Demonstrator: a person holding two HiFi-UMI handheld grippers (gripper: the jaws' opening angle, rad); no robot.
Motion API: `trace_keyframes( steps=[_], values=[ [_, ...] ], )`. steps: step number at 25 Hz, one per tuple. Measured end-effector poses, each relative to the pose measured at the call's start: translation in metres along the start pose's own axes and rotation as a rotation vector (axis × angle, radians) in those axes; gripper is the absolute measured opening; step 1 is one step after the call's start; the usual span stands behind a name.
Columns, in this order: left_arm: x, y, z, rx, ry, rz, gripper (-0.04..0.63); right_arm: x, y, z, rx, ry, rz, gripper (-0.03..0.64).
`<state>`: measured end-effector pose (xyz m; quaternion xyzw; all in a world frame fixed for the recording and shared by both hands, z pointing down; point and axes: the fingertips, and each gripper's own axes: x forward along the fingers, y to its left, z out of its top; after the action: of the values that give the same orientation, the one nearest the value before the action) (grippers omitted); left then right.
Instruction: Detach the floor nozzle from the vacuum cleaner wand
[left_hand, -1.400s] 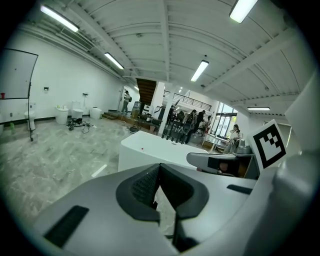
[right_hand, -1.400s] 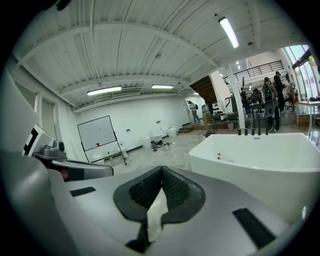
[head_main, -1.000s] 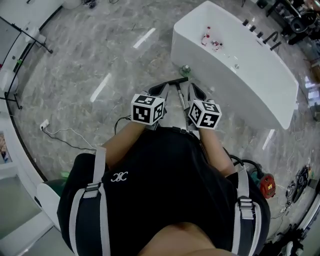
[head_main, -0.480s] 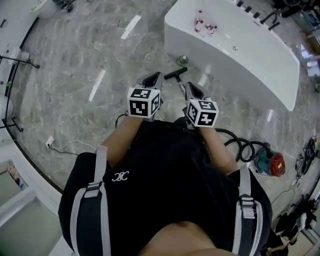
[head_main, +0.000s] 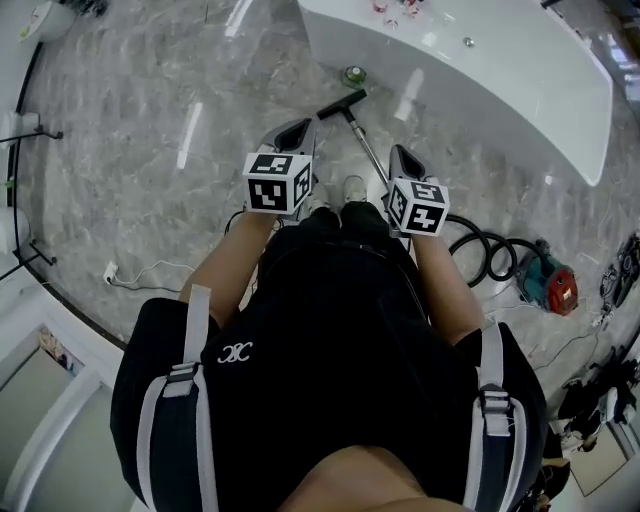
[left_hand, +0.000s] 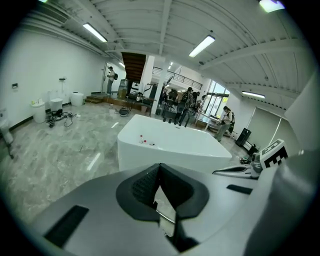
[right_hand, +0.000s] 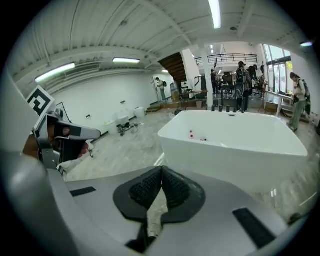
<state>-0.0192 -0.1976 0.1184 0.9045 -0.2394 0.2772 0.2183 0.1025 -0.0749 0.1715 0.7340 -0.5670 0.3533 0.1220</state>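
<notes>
While both are hanging clenched and empty, the left gripper (head_main: 292, 133) and right gripper (head_main: 403, 160) are needing to open first. One should be steadying the wand (head_main: 368, 150) lying between them, the other taking the floor nozzle (head_main: 340, 103) just beyond their tips, near the bathtub (head_main: 470, 95). Against a second ago, they are standing wider apart.

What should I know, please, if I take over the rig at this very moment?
Left gripper: fingers shut, empty. Right gripper: fingers shut, empty. Neither touches the vacuum.
The floor nozzle lies on the floor beside the bathtub, joined to the wand, which runs back towards the person's feet. Hose and canister lie to the right.
Done: nothing yet. Left: grip wand and nozzle, then pull them apart.
</notes>
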Motion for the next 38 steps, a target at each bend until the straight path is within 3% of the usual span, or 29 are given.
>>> trace_keyframes(
  steps=[8,12,17,25,26,27,30,34,38],
  values=[
    [0.115,0.012,-0.065,-0.029,0.127,-0.032,0.008,0.103,-0.073,-0.074,-0.125,0.206,0.003,0.009],
    [0.171,0.032,-0.139,-0.077,0.212,-0.006,0.008,0.175,-0.098,-0.145,-0.184,0.297,0.053,0.009],
    [0.229,0.050,-0.239,-0.083,0.301,0.021,0.008,0.277,-0.127,-0.245,-0.270,0.423,0.093,0.009],
    [0.332,0.098,-0.349,-0.140,0.284,0.052,0.008,0.439,-0.174,-0.399,-0.339,0.549,0.098,0.011],
    [0.344,0.106,-0.360,-0.133,0.280,0.048,0.008,0.456,-0.178,-0.418,-0.326,0.571,0.101,0.031],
    [0.357,0.116,-0.371,-0.121,0.276,0.045,0.008,0.473,-0.181,-0.437,-0.317,0.589,0.102,0.102],
    [0.389,0.144,-0.399,-0.095,0.263,0.036,0.008,0.522,-0.194,-0.488,-0.358,0.632,0.076,0.138],
    [0.418,0.178,-0.427,-0.082,0.245,0.030,0.008,0.580,-0.212,-0.530,-0.428,0.642,0.021,0.137],
    [0.428,0.201,-0.446,-0.097,0.240,0.036,0.008,0.611,-0.217,-0.560,-0.412,0.683,-0.004,0.138]
  ],
)
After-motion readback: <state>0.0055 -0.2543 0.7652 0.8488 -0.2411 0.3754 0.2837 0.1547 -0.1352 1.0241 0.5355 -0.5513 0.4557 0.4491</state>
